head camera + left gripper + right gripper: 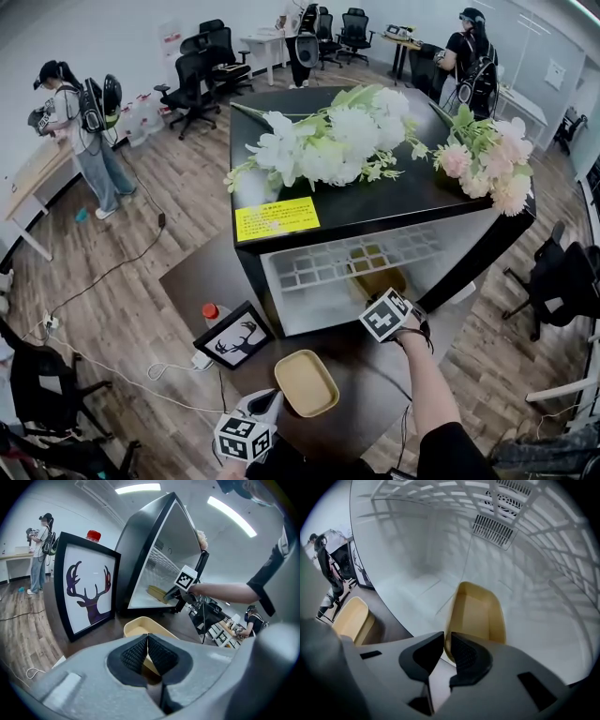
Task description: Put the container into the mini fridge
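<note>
Tan plastic container point(476, 616) lies on the mini fridge point(309, 300) floor. Judged light, stiff and smooth; grasp its thin near rim. Right gripper point(446, 638) stands slightly apart at that rim. Left gripper point(147, 638) is closed, apparently empty, by a second tray point(307, 382) on the bench point(202, 281).

Head view overhead, gripper views close, sharing mini fridge point(375, 202)

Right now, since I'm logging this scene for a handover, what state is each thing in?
mini fridge: open, white inside showing.
container: uncovered, on the fridge's floor.
tan tray: uncovered, on the table.
bottle: red cap on.
picture frame: standing on edge.
left gripper: fingers closed on the tray's near rim.
right gripper: fingers nearly together at the container's rim; grip unclear.
</note>
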`<state>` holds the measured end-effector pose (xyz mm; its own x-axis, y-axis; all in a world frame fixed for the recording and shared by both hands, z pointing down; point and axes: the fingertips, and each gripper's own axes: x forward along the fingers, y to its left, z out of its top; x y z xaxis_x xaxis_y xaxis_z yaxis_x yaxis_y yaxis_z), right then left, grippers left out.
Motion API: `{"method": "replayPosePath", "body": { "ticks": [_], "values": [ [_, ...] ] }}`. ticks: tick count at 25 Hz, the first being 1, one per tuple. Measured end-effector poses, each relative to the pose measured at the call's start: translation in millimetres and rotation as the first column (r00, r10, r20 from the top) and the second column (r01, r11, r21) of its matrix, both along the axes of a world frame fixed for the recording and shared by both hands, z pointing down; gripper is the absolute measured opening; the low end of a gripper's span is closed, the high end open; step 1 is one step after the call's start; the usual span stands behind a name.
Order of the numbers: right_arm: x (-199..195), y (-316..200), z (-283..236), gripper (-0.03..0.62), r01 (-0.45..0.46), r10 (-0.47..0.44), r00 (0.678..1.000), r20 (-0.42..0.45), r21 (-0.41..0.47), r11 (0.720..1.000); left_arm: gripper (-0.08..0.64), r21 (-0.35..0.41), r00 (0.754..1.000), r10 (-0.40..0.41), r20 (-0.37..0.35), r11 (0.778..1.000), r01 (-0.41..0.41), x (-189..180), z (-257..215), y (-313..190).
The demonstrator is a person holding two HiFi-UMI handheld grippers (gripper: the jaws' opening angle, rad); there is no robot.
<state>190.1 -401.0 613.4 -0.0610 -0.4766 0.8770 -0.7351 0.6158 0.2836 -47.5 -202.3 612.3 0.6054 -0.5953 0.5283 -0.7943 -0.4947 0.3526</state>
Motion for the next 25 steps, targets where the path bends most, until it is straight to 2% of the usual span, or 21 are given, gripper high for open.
{"method": "replayPosePath", "body": {
  "ticks": [2,8,15,18,20,25],
  "values": [
    [0.5,-1.0,-1.3,0.064,-0.001,0.001,1.0,-0.005,0.023,1.0,0.009,-0.005,1.0,-0.006,0.002,1.0,0.006,-0.8,1.4,0.9],
    [-1.2,1.2,-18.5,0.178,-0.016,0.013,1.0,0.028,0.108,0.994,0.009,0.001,1.0,-0.026,-0.005,1.0,0.026,-2.3,-0.7,2.7],
    [-20.7,42.4,-42.0,0.176,0.022,-0.046,0.989,0.141,0.168,0.985,0.009,0.028,0.999,-0.038,-0.015,0.999,0.039,-1.6,-8.8,6.4],
    [-40.8,70.8,-49.2,0.175,0.059,-0.103,0.972,0.214,0.202,0.978,0.009,0.028,0.996,-0.068,-0.056,0.997,0.07,-3.0,-14.3,8.7],
    [-52.6,90.7,-47.7,0.175,0.088,-0.133,0.966,0.224,0.199,0.976,0.009,0.022,0.99,-0.1,-0.097,0.994,0.103,-5.7,-19.4,10.3],
    [-78.1,133.7,-53.5,0.176,0.161,-0.206,0.955,0.215,0.208,0.965,0.009,0.064,0.988,-0.116,-0.102,0.99,0.123,-8.0,-32.2,16.5]
  ]
}}
